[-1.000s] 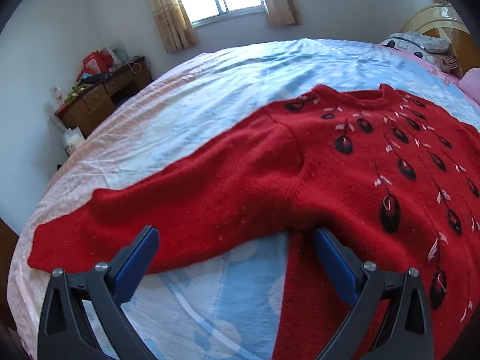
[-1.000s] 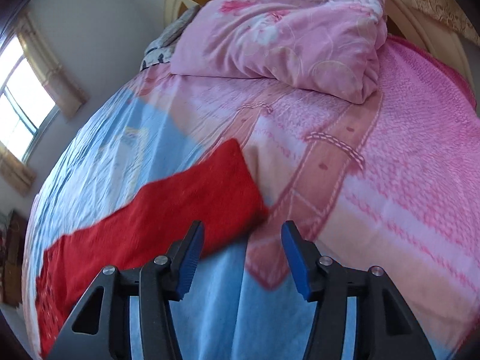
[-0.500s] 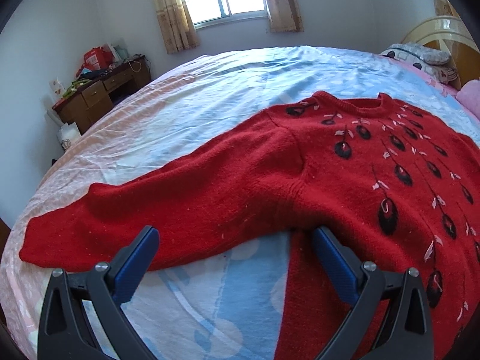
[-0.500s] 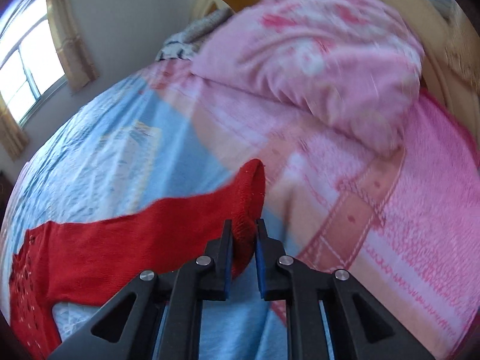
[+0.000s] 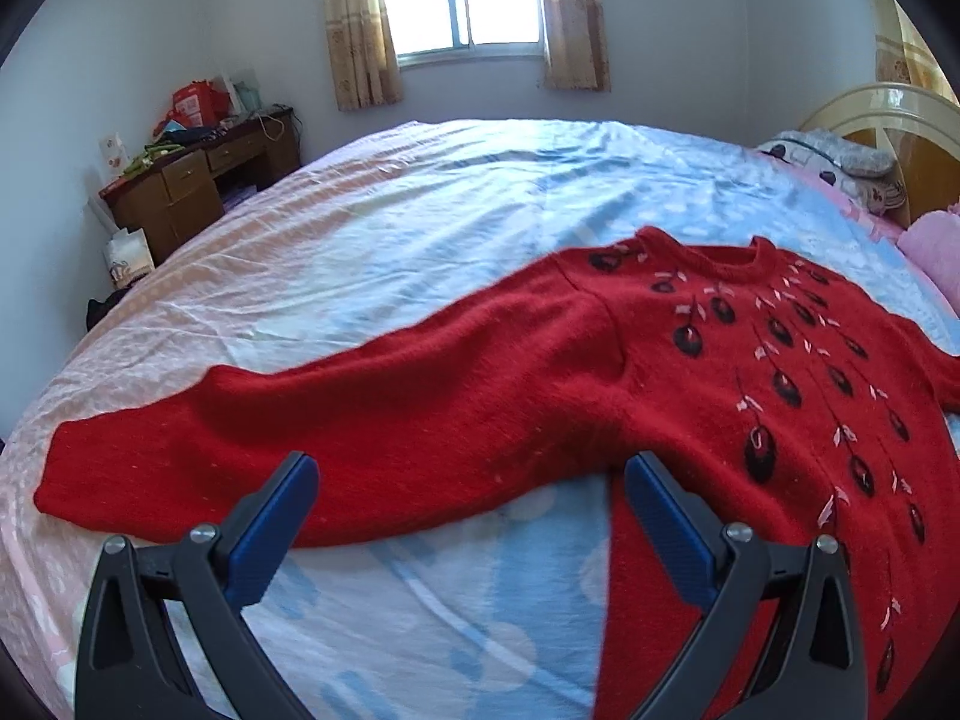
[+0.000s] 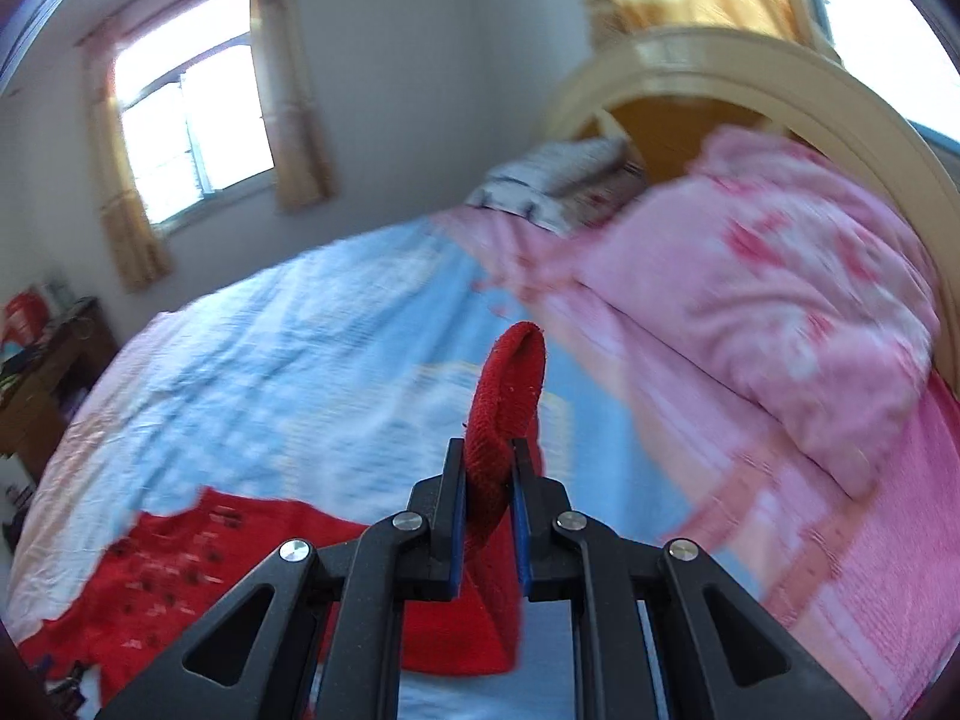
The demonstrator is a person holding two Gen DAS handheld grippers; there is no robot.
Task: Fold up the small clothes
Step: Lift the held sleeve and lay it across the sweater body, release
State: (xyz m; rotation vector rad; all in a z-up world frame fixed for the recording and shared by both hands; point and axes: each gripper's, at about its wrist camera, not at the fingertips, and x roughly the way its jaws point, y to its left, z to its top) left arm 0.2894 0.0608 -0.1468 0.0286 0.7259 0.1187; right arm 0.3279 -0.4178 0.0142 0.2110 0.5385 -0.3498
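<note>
Red knit filled the scene: the sweater (image 5: 690, 372) lay spread flat on the blue-and-pink bedsheet (image 5: 390, 228). The right gripper (image 6: 487, 468) had its fingers clamped on the sleeve cuff (image 6: 510, 384), lifted clear of the bed. The left gripper (image 5: 468, 498) hung over the other sleeve, fingers wide apart. A pink quilt (image 6: 780, 300) sat heaped near the headboard (image 6: 750, 78), a wooden desk (image 5: 198, 180) beside the window (image 5: 456, 0).

The red knitted sweater (image 5: 690, 372) lies flat on the pale blue and pink bedsheet (image 5: 390, 228), one sleeve running out left. The brown wooden desk (image 5: 198, 180) stands beyond the bed's left edge, under the curtained window (image 5: 462, 0). The pink floral quilt (image 6: 780, 300) sits right, against the cream curved headboard (image 6: 750, 78).
</note>
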